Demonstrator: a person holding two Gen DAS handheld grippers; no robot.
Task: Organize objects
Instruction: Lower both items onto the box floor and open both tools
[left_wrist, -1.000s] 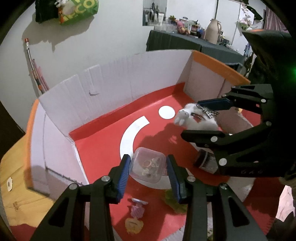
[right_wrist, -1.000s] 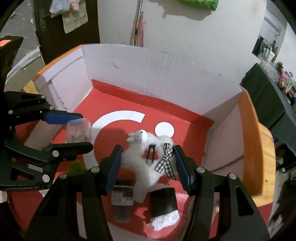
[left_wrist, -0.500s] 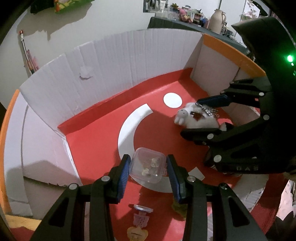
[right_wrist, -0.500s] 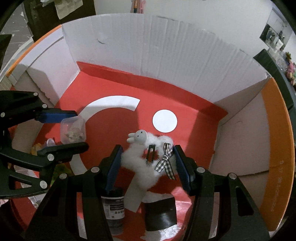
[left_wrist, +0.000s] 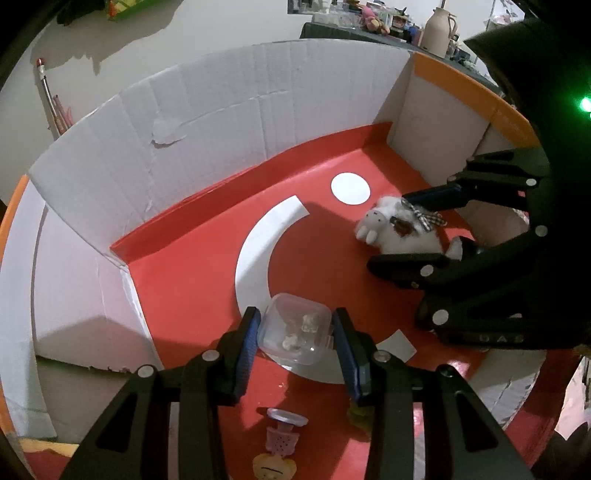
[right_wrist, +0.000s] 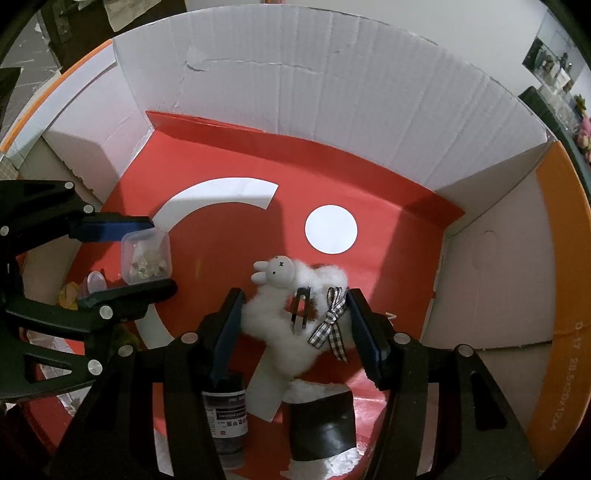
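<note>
Clear box (left_wrist: 295, 326) clamped in left gripper (left_wrist: 295, 345).

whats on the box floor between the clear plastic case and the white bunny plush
Nothing lies there: between the small clear plastic case and the fluffy white bunny plush is bare red floor with part of the printed white arc, clearest in the right wrist view.

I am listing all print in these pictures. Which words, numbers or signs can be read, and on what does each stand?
"D-17": orange box flap, printed sideways.
Longer number line below it: too blurred to read surely.
Dark bottle: white label text, too small to read.
Embossed letters on the right tool: unclear.
</note>
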